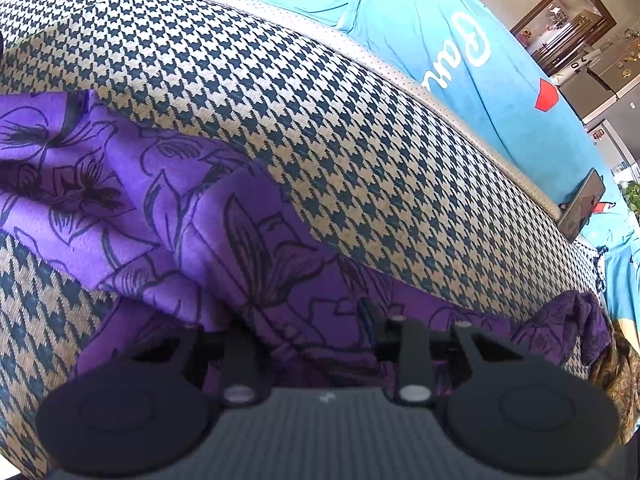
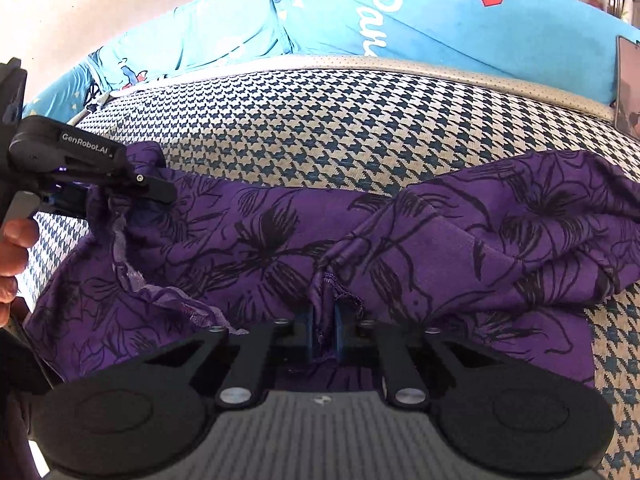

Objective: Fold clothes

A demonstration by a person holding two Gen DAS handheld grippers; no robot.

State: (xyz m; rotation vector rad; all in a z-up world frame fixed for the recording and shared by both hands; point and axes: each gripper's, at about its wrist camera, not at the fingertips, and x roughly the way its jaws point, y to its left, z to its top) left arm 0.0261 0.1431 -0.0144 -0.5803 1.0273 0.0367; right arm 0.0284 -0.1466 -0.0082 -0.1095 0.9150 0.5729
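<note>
Blue pads of the right gripper pinch a hem of the purple floral garment; further left, the left gripper clamps another edge, apparently to stretch it flat across the houndstooth bed cover.

The right gripper, low in the centre of the right wrist view, has two blue fingertip pads on matte black linkage arms pinned with silver round screws. Two large black discs flank a grey ribbed plate bearing a small white mark. The left gripper, at the bottom of the left wrist view, shows the same black arms, silver screws, discs and ribbed grey plate, with one blue pad visible. At the left edge of the right wrist view its black housing reads "GenRobot.AI" in white, above a grey trigger.
</note>
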